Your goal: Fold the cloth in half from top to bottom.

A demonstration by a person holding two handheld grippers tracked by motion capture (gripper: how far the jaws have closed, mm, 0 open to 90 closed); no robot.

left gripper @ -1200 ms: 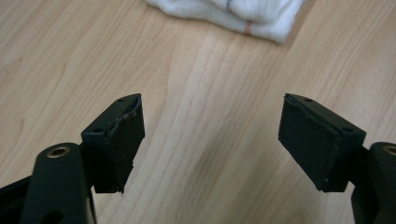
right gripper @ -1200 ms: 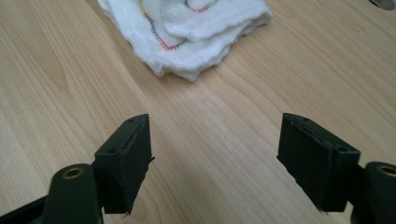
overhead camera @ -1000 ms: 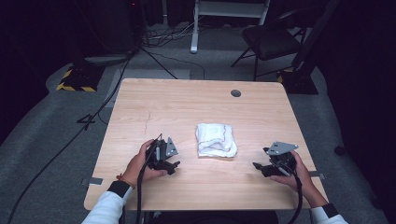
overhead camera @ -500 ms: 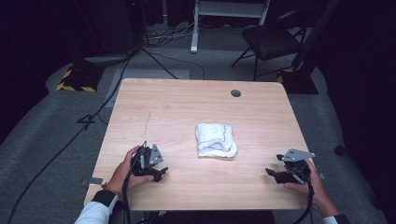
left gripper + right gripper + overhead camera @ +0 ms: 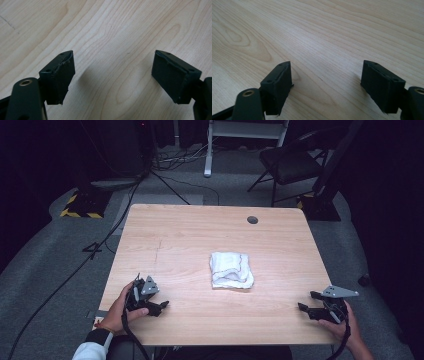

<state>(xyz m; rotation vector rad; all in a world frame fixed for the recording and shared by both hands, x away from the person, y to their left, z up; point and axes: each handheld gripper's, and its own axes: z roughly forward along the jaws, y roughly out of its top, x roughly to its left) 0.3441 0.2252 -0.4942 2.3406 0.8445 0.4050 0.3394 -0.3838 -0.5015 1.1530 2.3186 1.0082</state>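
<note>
A folded white cloth (image 5: 230,270) lies near the middle of the wooden table (image 5: 190,235). My left gripper (image 5: 161,307) rests low at the table's front left, held in a hand, well apart from the cloth. Its jaws stand open over bare wood, with the left gripper (image 5: 112,75) holding nothing between its pads. My right gripper (image 5: 306,302) sits at the front right corner, jaws pointing left toward the table's middle. The right gripper (image 5: 325,85) is open too, over bare wood grain.
A dark round grommet (image 5: 252,220) is set in the table near its far edge. Beyond the table stand a black chair (image 5: 290,165) and a white stand (image 5: 245,135). Cables (image 5: 75,270) trail over the grey floor at the left.
Both hands have drawn back toward the front edge and outward, away from the cloth, the left going left and the right going right. The cloth has not moved.
</note>
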